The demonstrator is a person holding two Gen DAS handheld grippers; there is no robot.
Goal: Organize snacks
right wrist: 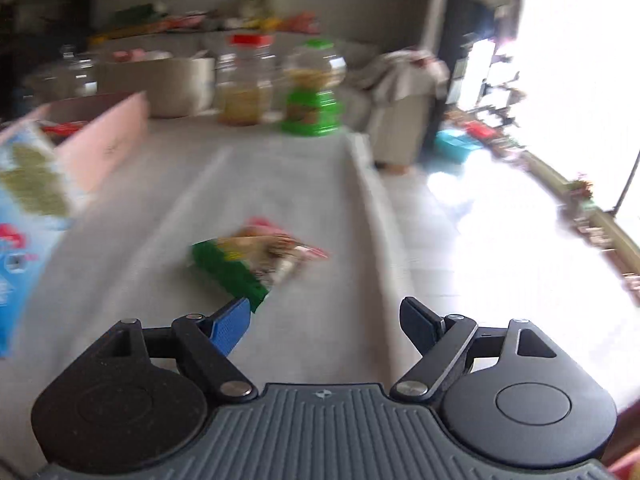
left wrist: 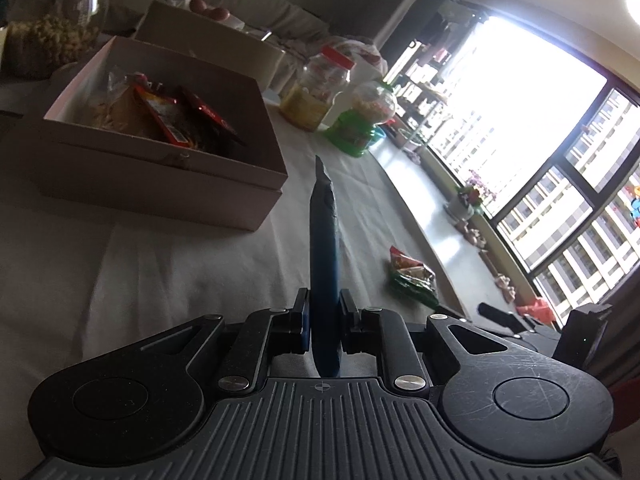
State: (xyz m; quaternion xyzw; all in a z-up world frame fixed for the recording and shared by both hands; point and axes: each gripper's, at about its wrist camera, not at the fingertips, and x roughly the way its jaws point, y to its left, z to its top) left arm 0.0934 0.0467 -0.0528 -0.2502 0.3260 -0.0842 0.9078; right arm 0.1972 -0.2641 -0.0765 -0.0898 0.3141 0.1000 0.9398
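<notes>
Blue snack packet (left wrist: pixel 325 264), seen edge-on, is clamped between the fingers of the left gripper (left wrist: pixel 325 316); the open pink box (left wrist: pixel 160 176) of snacks sits left of it, and a green packet (left wrist: pixel 412 276) lies right on the white tablecloth (left wrist: pixel 160 280). From the right wrist, blurred, the right gripper (right wrist: pixel 325 324) is spread wide with nothing between its fingers; the green packet (right wrist: pixel 248 264) lies just ahead of its left fingertip; the blue packet (right wrist: pixel 24 240) hangs at far left by the box (right wrist: pixel 108 144).

No legible text, label or number on anything.
</notes>
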